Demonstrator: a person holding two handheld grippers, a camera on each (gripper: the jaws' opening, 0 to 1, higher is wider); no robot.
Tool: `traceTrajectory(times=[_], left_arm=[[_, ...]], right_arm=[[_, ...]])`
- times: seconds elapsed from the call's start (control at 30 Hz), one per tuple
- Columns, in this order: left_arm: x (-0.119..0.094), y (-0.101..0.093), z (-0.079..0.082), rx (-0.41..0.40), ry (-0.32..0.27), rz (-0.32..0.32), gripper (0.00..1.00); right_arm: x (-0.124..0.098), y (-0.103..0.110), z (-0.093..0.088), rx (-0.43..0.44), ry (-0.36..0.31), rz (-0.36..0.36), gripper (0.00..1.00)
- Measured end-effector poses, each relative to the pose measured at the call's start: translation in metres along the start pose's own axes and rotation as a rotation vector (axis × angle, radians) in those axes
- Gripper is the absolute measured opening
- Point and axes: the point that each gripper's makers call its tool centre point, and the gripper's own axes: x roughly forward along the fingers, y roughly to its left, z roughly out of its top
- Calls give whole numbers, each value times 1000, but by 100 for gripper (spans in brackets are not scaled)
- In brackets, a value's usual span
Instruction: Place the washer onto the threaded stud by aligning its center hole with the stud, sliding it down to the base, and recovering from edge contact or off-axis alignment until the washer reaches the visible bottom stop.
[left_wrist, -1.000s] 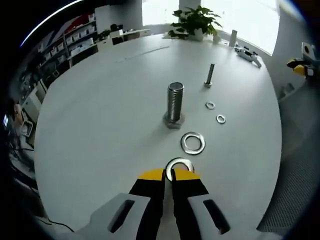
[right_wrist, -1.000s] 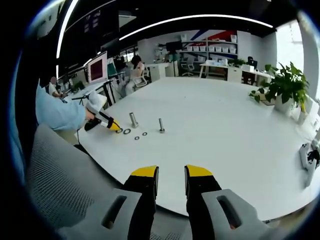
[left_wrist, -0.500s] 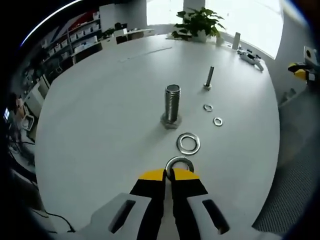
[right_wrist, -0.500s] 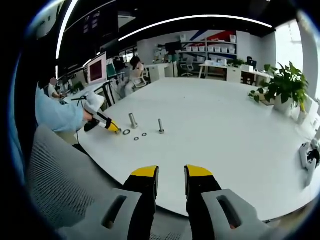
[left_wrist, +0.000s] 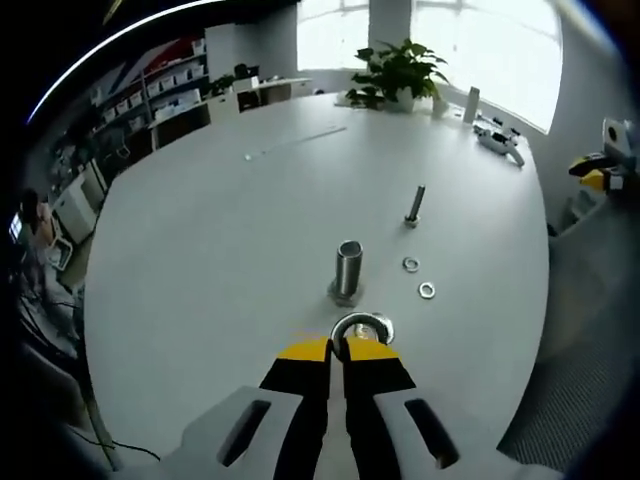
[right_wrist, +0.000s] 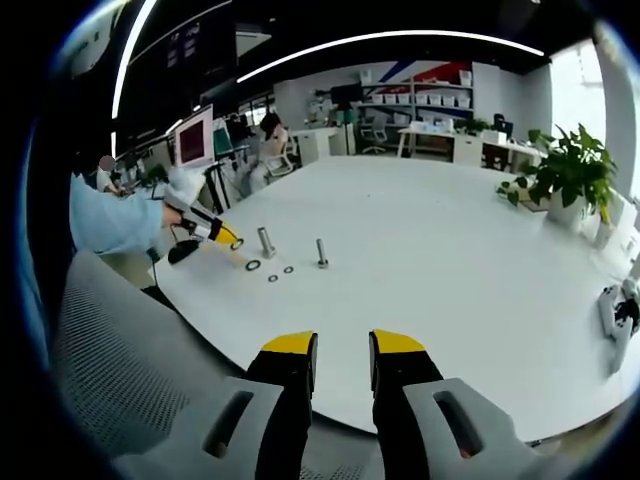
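My left gripper is shut on the rim of a large steel washer, held in the air above the white table. The thick threaded stud stands upright on its hex base just beyond the washer. A second large washer lies on the table behind the held one, partly hidden. In the right gripper view a person's hand holds the left gripper just left of the stud. My right gripper stands open, off the table's near edge, with nothing between its jaws.
A thin bolt stands farther back, with two small washers near it. A potted plant and a tool sit at the far edge. A mesh chair back is at my right gripper's left.
My left gripper has risen off the table with the washer, so the stud now looks lower and smaller. The right gripper has not moved.
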Motion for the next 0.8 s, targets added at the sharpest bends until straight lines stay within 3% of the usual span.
traceTrajectory(times=[0.43, 0.8], left_arm=[[10, -4, 41, 31, -66, -9, 2], [32, 4, 48, 13, -45, -18, 2]], right_arm=[[0, -1, 0, 1, -4, -1, 23], [0, -1, 1, 5, -8, -3, 23]])
